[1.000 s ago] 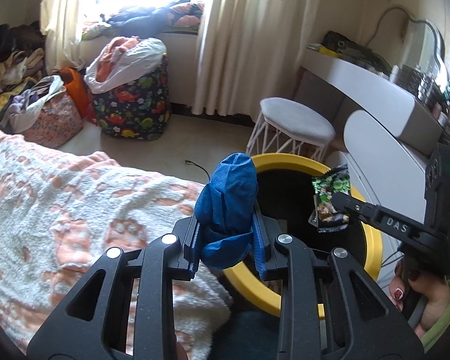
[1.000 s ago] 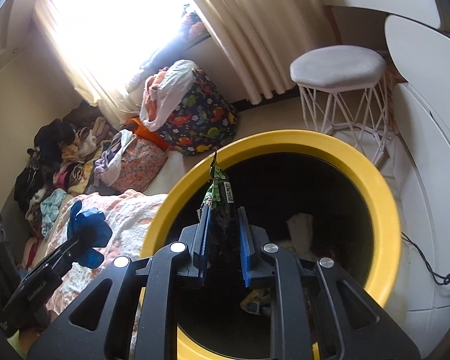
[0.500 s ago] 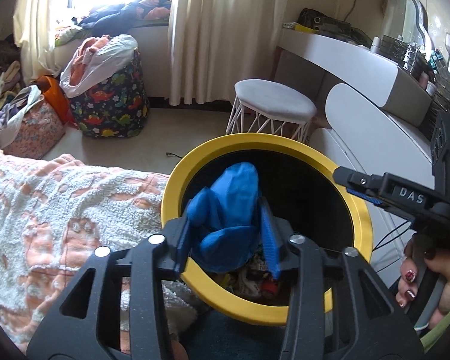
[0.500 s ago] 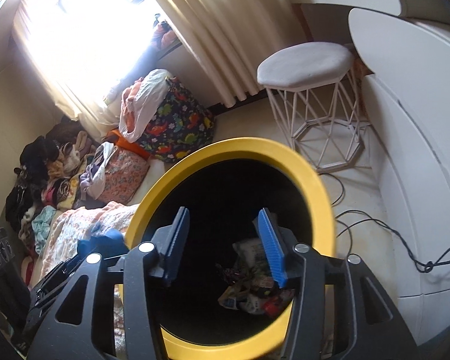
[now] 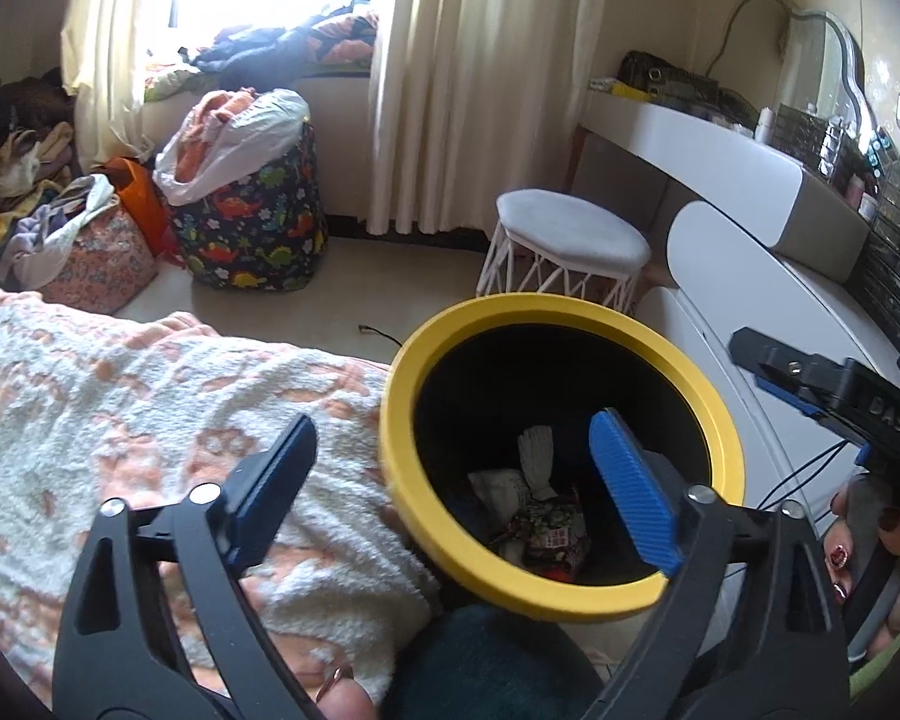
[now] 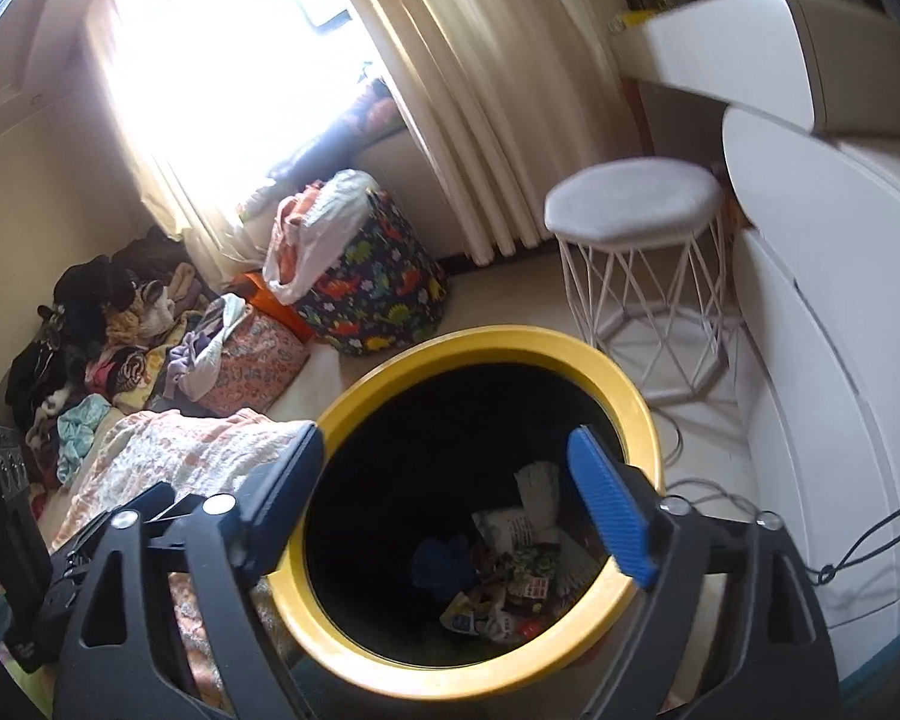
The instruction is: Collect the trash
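Left wrist view looks down past the left gripper (image 5: 450, 480), whose blue-padded jaws have just been opening and now stand wide with nothing between them, straddling the near rim of the round black bin with the thick yellow rim (image 5: 570, 594). That placement makes sense for a drop: the gap between the pads sits over the bin's mouth, so anything let go would fall inside and not onto the fluffy white-and-peach blanket (image 5: 150, 408) that lies against the bin's left side. At the right edge of the same view the right gripper (image 5: 774, 372) reaches in over the far side of the rim, held by a hand (image 5: 882, 546) with dark red nails. Seen from the right wrist, the right gripper (image 6: 450, 510) has also just been opening; its jaws are spread wide and empty above the bin's yellow rim (image 6: 468, 678). The trash is at the bottom: a crumpled blue cloth-like wad (image 6: 444, 564) beside a green printed snack wrapper (image 6: 534, 561) and some white paper scraps (image 6: 540, 486). Both tongs being empty over the opening suggests this pair of items is delivered, and more litter would have to be found elsewhere in the room.
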The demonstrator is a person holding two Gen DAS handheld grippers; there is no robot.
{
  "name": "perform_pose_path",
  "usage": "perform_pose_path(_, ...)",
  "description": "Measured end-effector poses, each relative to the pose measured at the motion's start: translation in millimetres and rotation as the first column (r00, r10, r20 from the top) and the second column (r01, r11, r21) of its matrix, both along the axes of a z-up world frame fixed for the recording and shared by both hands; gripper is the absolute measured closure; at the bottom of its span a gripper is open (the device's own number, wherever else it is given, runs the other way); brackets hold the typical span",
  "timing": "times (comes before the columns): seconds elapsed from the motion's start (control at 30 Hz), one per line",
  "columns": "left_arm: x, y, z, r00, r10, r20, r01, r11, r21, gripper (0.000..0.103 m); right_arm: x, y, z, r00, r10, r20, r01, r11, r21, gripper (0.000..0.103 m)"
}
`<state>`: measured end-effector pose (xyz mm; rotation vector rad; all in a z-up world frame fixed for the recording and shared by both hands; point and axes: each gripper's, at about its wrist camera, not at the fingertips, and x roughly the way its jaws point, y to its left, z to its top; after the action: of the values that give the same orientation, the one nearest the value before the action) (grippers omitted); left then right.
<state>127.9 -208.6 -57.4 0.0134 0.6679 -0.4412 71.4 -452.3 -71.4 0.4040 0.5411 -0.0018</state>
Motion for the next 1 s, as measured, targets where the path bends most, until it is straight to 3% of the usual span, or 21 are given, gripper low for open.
perform_pose_path(0.2,-15.4,29.9,8.4,0.995,0.088,0.038,-0.087,0.996,-0.012,0.011,-16.5,13.2,11.3,0.995,-0.017,0.098,0.022,0.999,-0.050,0.007)
perform_pose_path(0.6,-58.1,98.8,20.6,0.963,0.246,0.109,-0.244,0.969,-0.029,0.011,-65.3,78.7,19.4,0.949,0.022,0.315,0.054,0.971,-0.231,0.007)
perform_pose_path(1.0,-82.2,120.3,25.7,0.945,0.279,0.168,-0.279,0.960,-0.024,0.011,-69.9,110.2,6.1,0.955,0.047,0.292,0.044,0.954,-0.297,0.007)
